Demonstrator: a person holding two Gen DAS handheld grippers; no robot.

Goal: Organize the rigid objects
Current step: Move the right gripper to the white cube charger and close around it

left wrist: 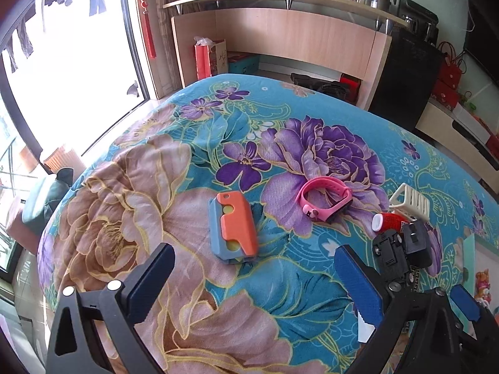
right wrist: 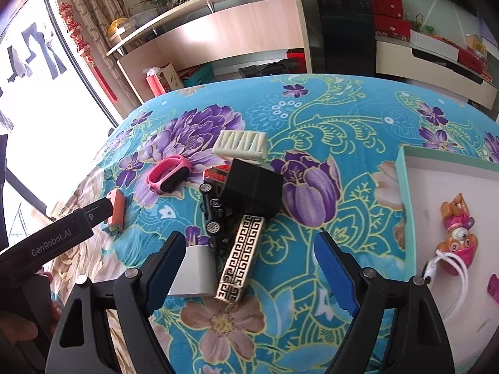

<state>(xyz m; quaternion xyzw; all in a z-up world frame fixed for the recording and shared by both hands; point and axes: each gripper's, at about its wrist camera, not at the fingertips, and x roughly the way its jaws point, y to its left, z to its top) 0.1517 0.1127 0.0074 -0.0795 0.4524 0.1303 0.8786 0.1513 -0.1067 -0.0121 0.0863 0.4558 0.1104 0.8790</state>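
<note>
- Two claws hover over a bed under a floral blanket (left wrist: pixel 280 118); both stand spread wide, with nothing pinched between the pads
- Left claw (left wrist: pixel 254 283): just ahead of its gap lies an orange-and-blue block (left wrist: pixel 234 227); further ahead and to its right sits a pink wristband (left wrist: pixel 324 199); off its right finger a red can (left wrist: pixel 388 222) lies on its side, touching a cream slatted rack (left wrist: pixel 410 202)
- Right claw (right wrist: pixel 249 272): a gold-patterned bar (right wrist: pixel 241 261) lies in its gap, nearer the left finger; a grey wedge (right wrist: pixel 193 272) rests against that left finger, beside the bar
- Ahead of the right claw, a black box (right wrist: pixel 254 188) sits at the bar's far end, with a black toy car (right wrist: pixel 213 215) beside it on the left
- To the right claw's right, a pale tray (right wrist: pixel 405 193) holds a pink-and-orange figure (right wrist: pixel 458 233) and a white cord (right wrist: pixel 449 265)
</note>
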